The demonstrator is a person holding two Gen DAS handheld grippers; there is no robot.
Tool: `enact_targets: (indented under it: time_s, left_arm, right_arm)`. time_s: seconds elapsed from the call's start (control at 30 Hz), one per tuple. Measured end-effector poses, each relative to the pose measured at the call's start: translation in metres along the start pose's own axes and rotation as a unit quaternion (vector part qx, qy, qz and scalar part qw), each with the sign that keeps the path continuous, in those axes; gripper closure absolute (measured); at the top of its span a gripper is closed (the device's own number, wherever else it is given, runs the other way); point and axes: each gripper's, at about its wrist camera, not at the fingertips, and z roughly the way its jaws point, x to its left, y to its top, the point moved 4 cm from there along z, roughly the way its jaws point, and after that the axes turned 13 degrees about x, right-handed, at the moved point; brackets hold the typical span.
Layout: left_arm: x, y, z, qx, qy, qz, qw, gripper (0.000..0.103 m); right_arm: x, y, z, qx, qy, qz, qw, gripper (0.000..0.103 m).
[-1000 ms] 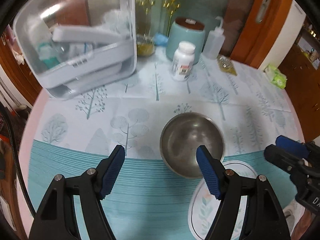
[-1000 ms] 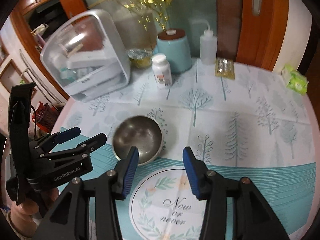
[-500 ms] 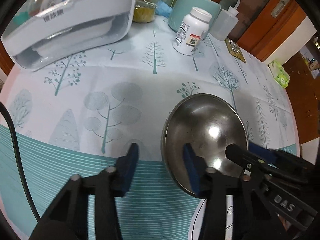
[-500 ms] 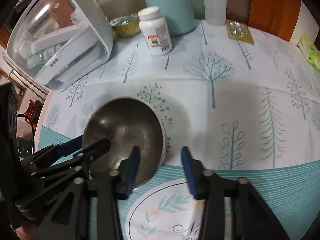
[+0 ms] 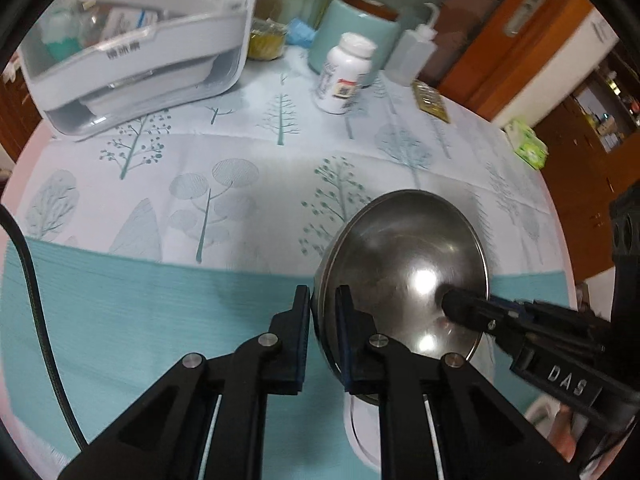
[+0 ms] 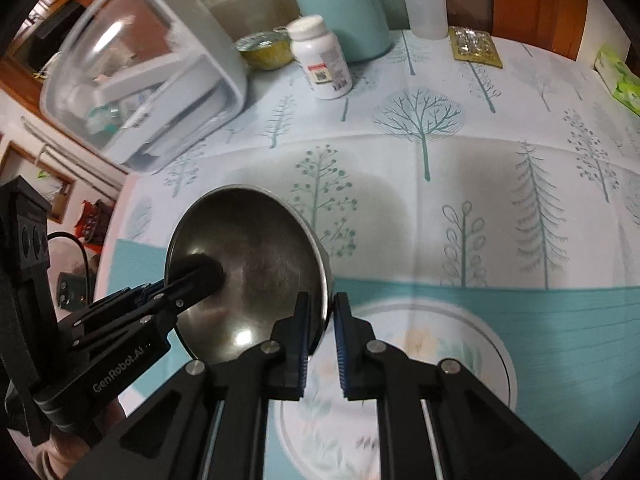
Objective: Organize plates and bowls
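Basically, both grippers were clamped on the steel bowl (image 5: 404, 276), 1 on each side of its rim. Left gripper (image 5: 322, 312) had 1 finger inside the bowl and 1 outside, pads pinched on the wall at the bowl's left edge. Right gripper (image 6: 321, 318) did the same at the bowl's right edge, rim caught between its blue pads. Each gripper showed in the other's camera, tip reaching over the bowl's interior.

Bowl sat tilted, not flat, over the seam where the teal striped band of the tablecloth (image 6: 440, 184) met the tree print. Just nearer than the bowl, partly under its near-right edge, lay the floral plate (image 6: 472, 344).

Beyond the bowl, well apart: white pill bottle (image 6: 322, 60), with a teal canister (image 6: 344, 16) and a squeeze bottle (image 6: 424, 4) behind it. Beyond the bowl to its left stood a clear-lidded white storage box (image 5: 140, 48). Far right of the bowl, a green tissue pack (image 5: 526, 146) at the table edge.
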Motion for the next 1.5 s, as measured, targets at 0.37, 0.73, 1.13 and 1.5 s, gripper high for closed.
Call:
enact_targets:
  time_s: [0.37,0.73,1.13,1.5]
  left_arm:
    - [-0.043,-0.117,-0.092,-0.006,0.042,0.059,0.9973,0.092]
    - [-0.061,-0.239,-0.117,0.009,0.036,0.074,0.9966,0.091]
    - [-0.047,-0.311,-0.07,0.078,0.014,0.065,0.9947,0.091]
    - [-0.037,-0.321,-0.047,0.11,0.016,0.05,0.9925,0.091]
  right_arm:
    - [0.04,-0.102,-0.081,-0.019,0.004,-0.065,0.998,0.091]
    - [0.05,-0.214,-0.092,0.005,0.025,-0.111,0.994,0.088]
    - [0.039,-0.274,-0.046,0.048,0.047,-0.091,0.994,0.088]
    - [0.042,-0.279,-0.026,0.077,0.036,-0.107,0.991,0.088]
